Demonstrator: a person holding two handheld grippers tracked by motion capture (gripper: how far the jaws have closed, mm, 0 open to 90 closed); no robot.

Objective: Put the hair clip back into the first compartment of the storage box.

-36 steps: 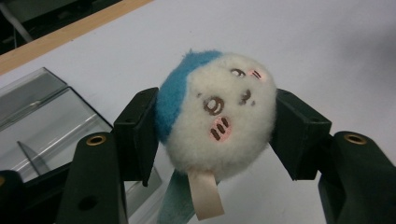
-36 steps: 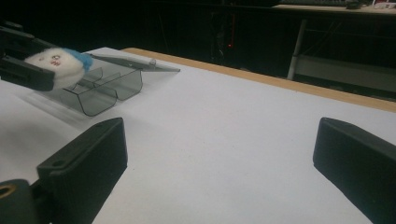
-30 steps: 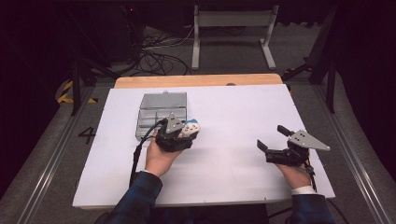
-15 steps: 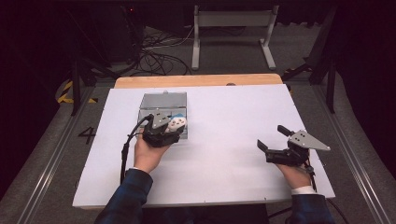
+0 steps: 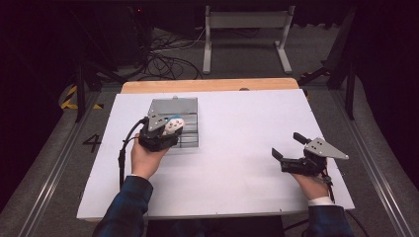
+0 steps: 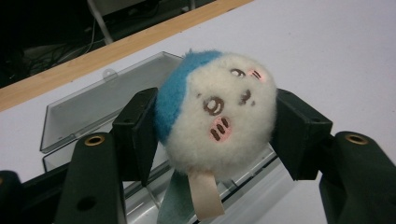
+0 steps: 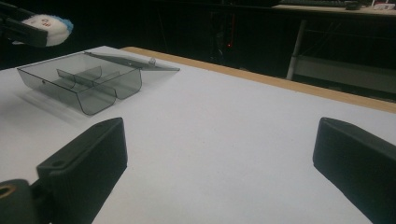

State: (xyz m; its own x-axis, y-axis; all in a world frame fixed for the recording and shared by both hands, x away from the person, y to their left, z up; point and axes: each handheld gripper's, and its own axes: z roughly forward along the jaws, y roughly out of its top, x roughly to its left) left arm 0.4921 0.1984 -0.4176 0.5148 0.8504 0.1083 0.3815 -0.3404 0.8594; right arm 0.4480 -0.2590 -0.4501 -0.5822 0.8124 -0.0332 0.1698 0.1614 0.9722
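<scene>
Since a second before, the left tool [image 5: 165,129] had carried the plush ball [image 5: 172,124] away from the middle of the tabletop [image 5: 247,128] and over to the clear box [image 5: 185,114]. The right tool [image 5: 291,153] had not moved.

The left tool squeezed the plush ball [image 6: 217,114] between its two jaws, one on each side. The ball was white with a blue patch and a small face, and a little tag hung down from it. It hung above the near edge of the box, not touching it. The box [image 7: 81,81] sat open, with its lid lying flat behind it and little walls inside making a few spaces.

The right tool's jaws stood wide apart with nothing between them, resting at the right side of the tabletop, well apart from the box.

It looked like the ball was meant to go into the box. To do that well, the hand should bring the ball right over one space, lower it slowly, then let go so it does not roll out.
</scene>
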